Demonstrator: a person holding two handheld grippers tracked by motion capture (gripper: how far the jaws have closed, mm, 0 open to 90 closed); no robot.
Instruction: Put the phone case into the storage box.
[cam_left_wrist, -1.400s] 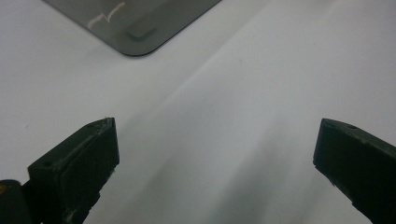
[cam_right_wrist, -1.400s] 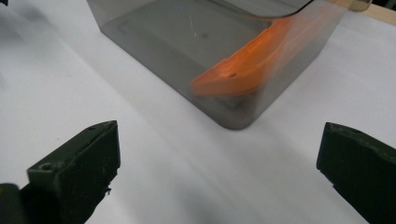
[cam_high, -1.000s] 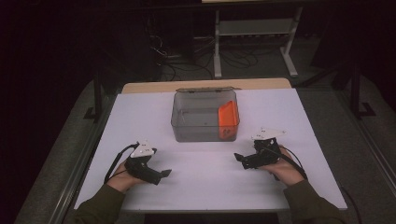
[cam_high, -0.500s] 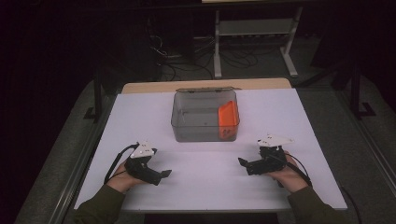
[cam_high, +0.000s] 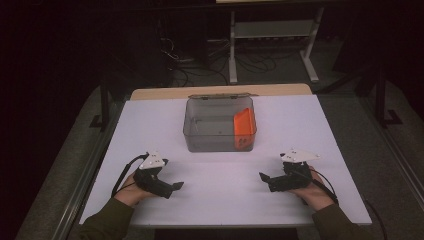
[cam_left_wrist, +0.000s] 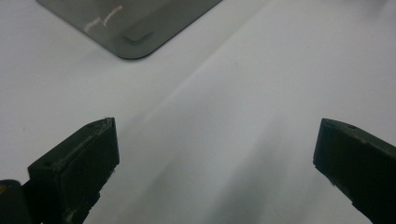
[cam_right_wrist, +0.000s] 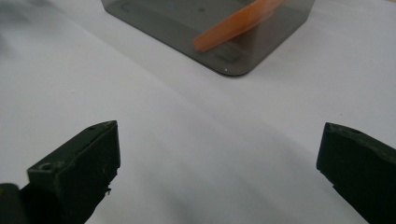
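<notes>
Both grippers, left (cam_high: 176, 187) and right (cam_high: 263, 177), have fingers spread and empty; the bin (cam_high: 220, 125) ahead could slide if nudged.

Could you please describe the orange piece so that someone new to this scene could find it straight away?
Start at the white table and find the clear grey bin near its far edge. The orange piece leans tilted against the bin's right-hand wall as the high view shows it. It is the one brightly coloured thing among the black grippers nearer the person.
</notes>
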